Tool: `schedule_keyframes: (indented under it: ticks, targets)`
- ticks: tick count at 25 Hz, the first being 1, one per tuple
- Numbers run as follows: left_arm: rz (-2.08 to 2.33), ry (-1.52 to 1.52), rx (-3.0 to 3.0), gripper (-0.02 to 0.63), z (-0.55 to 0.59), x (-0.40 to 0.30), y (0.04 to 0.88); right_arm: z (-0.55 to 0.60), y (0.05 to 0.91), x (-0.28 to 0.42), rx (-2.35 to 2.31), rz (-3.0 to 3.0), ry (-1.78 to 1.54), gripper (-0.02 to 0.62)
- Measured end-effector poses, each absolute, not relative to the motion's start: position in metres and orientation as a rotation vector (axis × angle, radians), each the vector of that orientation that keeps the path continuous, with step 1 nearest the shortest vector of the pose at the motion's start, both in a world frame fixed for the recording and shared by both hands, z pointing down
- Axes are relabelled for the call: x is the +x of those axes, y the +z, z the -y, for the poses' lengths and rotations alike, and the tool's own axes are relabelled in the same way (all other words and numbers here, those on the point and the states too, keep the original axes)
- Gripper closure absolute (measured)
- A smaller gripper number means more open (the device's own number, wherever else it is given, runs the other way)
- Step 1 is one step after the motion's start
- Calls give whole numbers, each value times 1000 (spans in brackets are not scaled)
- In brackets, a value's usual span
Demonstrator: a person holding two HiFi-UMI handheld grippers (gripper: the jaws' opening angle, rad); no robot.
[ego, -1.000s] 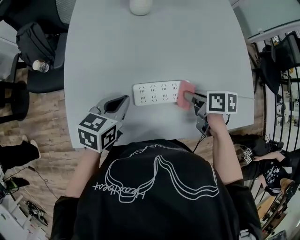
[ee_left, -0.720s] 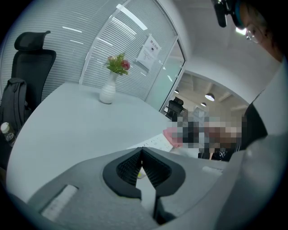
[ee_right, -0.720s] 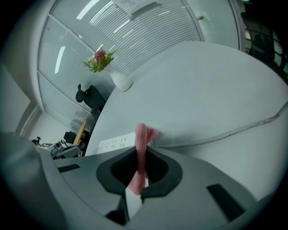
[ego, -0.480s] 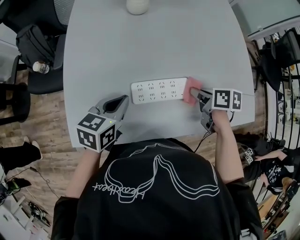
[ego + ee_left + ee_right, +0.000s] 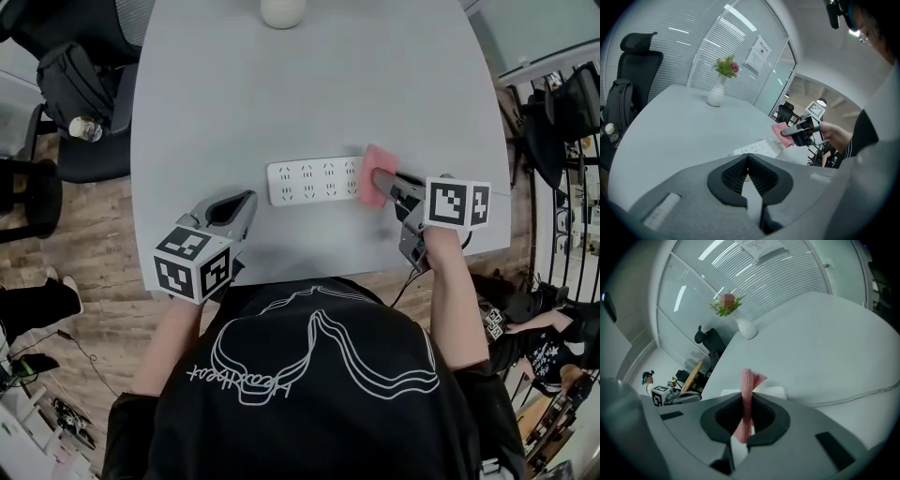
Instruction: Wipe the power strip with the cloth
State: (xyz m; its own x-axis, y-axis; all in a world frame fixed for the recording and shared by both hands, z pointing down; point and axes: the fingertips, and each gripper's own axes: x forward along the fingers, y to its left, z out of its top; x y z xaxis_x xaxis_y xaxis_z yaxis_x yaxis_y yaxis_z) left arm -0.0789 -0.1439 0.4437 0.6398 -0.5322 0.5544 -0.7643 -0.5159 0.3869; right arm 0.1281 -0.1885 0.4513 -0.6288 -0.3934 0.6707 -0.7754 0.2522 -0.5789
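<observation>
Here, in the head view, the white power strip (image 5: 314, 181) lies across the middle of the grey table (image 5: 309, 84). The right gripper (image 5: 379, 178) holds a pink cloth (image 5: 375, 190) over the strip's right end. The left gripper (image 5: 240, 208) sits near the table's front edge, apart from the strip (a white vase (image 5: 282, 11) stands at the far edge). In the left gripper view, the jaws meet with nothing between them, and the strip lies beyond them. In the right gripper view, the jaws clamp the cloth, a fold of it standing upright between them, with the strip's end just behind.
</observation>
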Motion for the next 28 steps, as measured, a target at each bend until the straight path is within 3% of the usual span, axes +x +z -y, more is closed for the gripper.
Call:
schedule_keyframes:
  ticks: [15,28]
  targets:
    - [1094,466,2171,594,137,-119,448,173,453,-3,709,2215,1259,565]
    - [1124,451,2131,594,133,-135,451,166,485,-39,630,2136,1248,566]
